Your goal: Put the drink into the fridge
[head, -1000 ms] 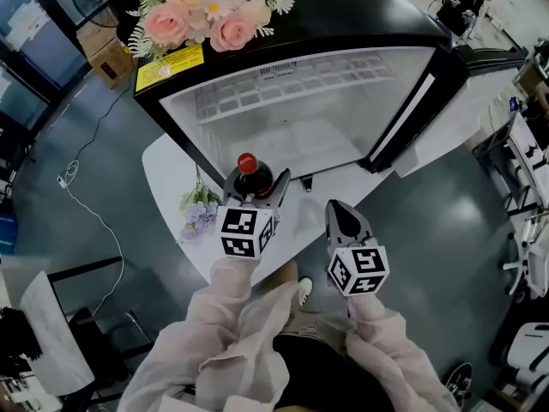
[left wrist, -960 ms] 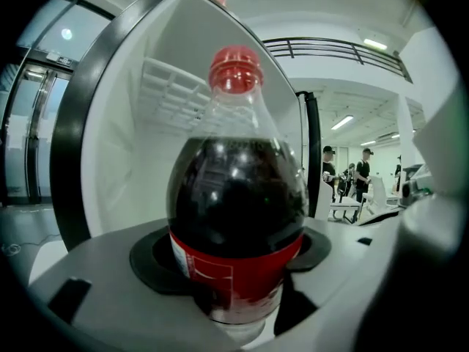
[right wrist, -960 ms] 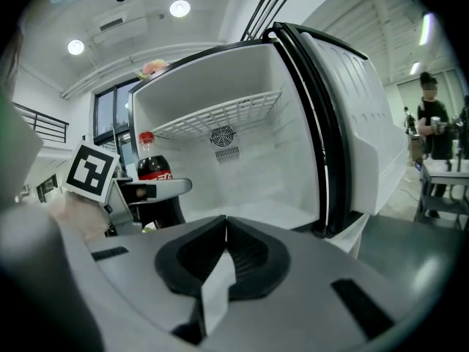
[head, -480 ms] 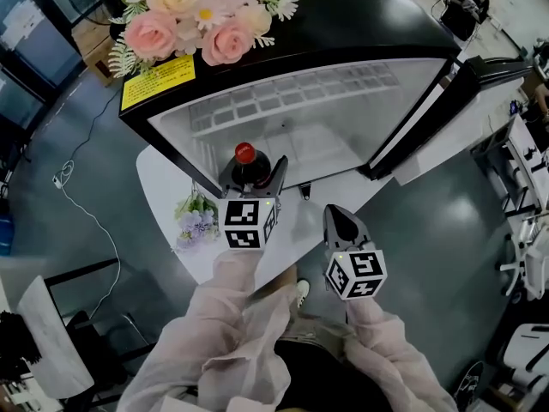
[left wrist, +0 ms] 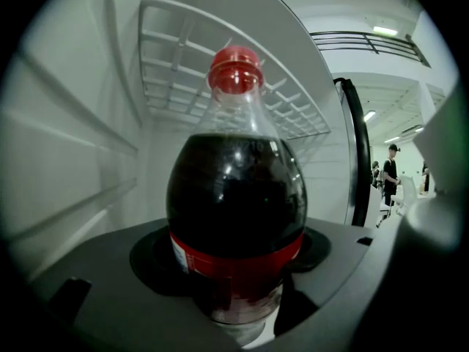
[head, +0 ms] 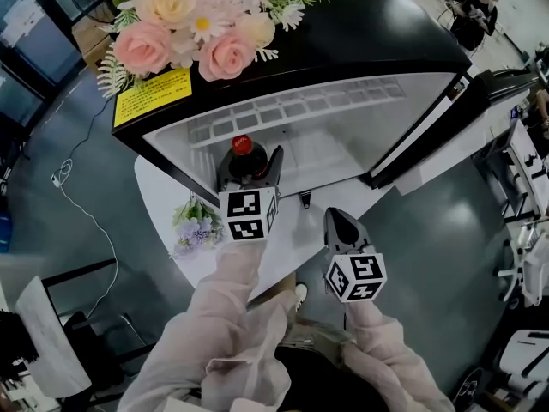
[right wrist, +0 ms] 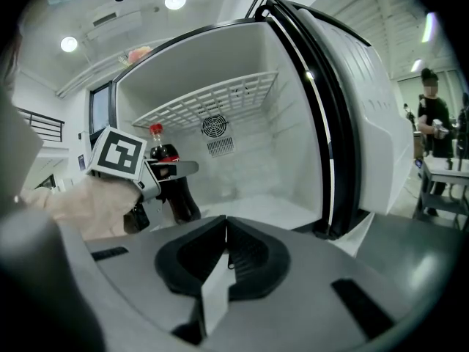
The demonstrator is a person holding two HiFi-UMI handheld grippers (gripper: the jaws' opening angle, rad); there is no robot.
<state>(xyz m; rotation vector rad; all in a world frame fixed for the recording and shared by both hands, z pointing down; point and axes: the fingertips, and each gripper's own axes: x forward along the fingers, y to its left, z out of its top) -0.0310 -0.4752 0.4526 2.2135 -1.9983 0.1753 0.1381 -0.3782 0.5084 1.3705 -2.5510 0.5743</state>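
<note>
Now the left gripper (head: 250, 168) is clamped on the drink (left wrist: 234, 204), at the open fridge (head: 360, 131) in the middle of the head view. It is best to slide it in slowly, standing up, under the wire shelf (left wrist: 176, 68). At the lower right, the right gripper (head: 340, 223) has its jaws together and holds nothing.

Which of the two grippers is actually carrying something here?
The left gripper: its jaws clamp the dark cola bottle with the red cap, at the open black fridge. The right gripper has its jaws shut together with nothing between them.
</note>
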